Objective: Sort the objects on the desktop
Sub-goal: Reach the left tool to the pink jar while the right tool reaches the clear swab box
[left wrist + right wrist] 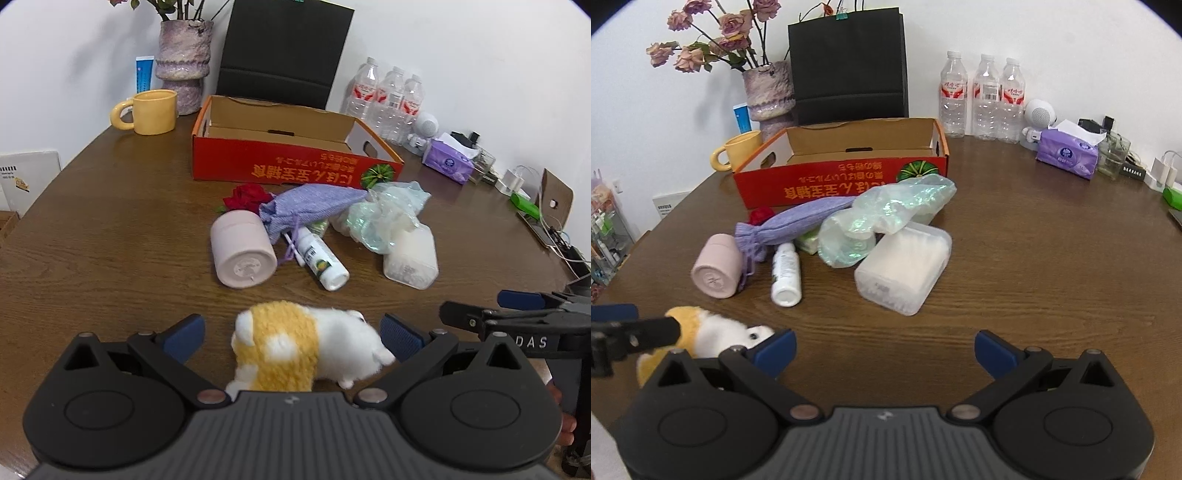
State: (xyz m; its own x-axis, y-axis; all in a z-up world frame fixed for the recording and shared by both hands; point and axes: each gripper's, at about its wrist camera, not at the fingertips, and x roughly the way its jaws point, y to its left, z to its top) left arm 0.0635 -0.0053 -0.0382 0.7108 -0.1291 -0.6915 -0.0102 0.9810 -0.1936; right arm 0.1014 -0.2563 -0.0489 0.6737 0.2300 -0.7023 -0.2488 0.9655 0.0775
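Your left claw (291, 338) stands apart around the yellow-and-white plush toy (306, 347) on the brown wooden counter (110, 229), right claw (884, 349) apart and empty; red cardboard box (842, 188) shows nothing inside, pink cup (716, 271), white bottle (785, 275), purple pouch (798, 223) lying outside.

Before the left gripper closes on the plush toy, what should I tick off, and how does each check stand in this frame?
1. Plush toy between the left gripper fingers: ok, it lies between the two blue pads.
2. Left jaws open wide enough: ok, a gap shows on the left side; the right pad is at the toy's snout.
3. Right gripper out of the way: ok, open, holding nothing, beside the toy.
4. Red box free to take the toy: ok, what shows of its inside looks bare.
5. Neighbours clear of the grasp: ok, pink cup and white bottle lie apart from the toy.
6. Toy resting on the table: cannot tell, its underside is hidden.
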